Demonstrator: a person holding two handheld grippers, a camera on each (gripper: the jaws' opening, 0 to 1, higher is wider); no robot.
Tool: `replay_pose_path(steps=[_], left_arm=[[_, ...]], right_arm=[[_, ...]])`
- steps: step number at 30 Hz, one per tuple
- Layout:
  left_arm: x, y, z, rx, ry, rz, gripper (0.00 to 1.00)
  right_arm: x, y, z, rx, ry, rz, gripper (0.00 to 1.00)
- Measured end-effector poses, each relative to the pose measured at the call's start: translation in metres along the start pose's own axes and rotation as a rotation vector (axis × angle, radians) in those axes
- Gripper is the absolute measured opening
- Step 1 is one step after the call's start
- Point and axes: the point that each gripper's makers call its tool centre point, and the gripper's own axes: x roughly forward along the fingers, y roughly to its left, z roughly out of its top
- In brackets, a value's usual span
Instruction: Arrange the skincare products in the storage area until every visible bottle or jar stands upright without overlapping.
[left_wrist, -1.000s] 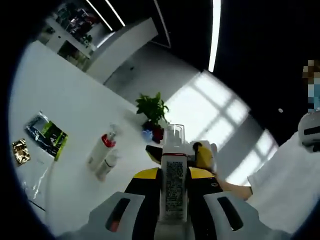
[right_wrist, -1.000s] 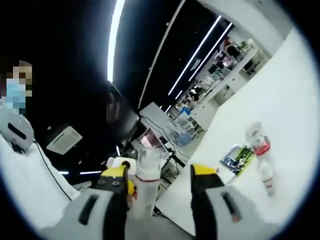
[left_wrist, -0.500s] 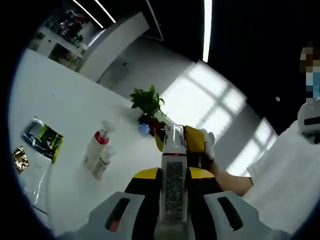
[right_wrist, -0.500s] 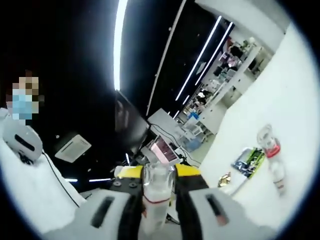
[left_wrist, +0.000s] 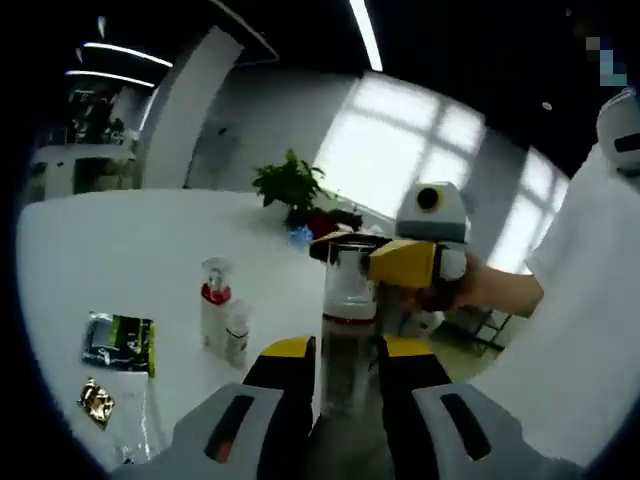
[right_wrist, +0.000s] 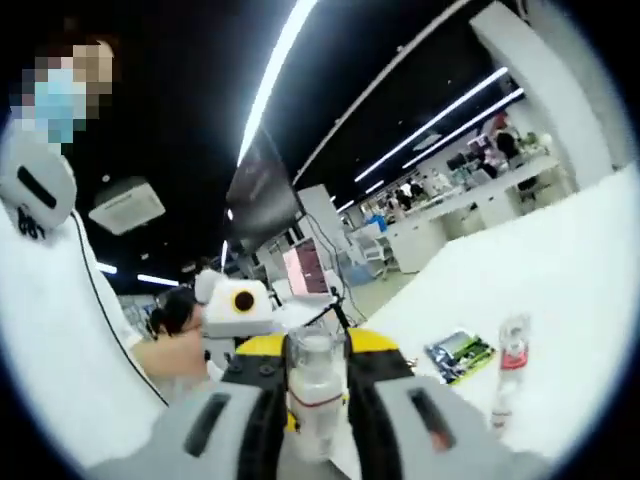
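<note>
— Both sets of fingers (left_wrist: 290, 375) are pinched on that clear-capped white bottle with the red band (left_wrist: 348, 300): left gripper (left_wrist: 347, 395) on its body, right gripper (right_wrist: 318, 385) at the cap, mid-air, above the white bench (left_wrist: 120, 250).

— If they pull apart, the cap may pop or it'll drop.

Bright windows (left_wrist: 430, 150), ceiling striplights (right_wrist: 280, 60), white table (left_wrist: 120, 250)

In the left gripper view, the left gripper (left_wrist: 345, 375) points forward with its 2 yellow-tipped jaws drawn in tight, while the right gripper (left_wrist: 352, 252) reaches in from the right, carried by a bare hand (left_wrist: 478, 290). In the right gripper view, the right gripper (right_wrist: 318, 370) has its jaws pressed close together, and the left gripper (right_wrist: 262, 345) lies crosswise just beyond them.
</note>
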Motion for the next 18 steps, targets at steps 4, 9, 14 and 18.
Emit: replay_pose_path(steps=[4,9,14,18], left_arm=[[0.003,0.003,-0.007,0.102,0.096,0.030,0.23],[0.004,0.006,-0.002,0.122,0.099,0.046,0.21],[0.002,0.010,-0.003,0.180,0.131,0.059,0.17],[0.001,0.015,-0.007,0.230,0.174,0.065,0.17]], right_arm=[[0.003,0.005,-0.001,-0.103,0.066,0.039,0.21],[0.007,0.006,0.000,-0.126,0.061,0.054,0.21],[0.008,0.004,-0.003,-0.137,0.064,0.062,0.21],[0.008,0.004,-0.008,-0.154,0.081,0.064,0.21]])
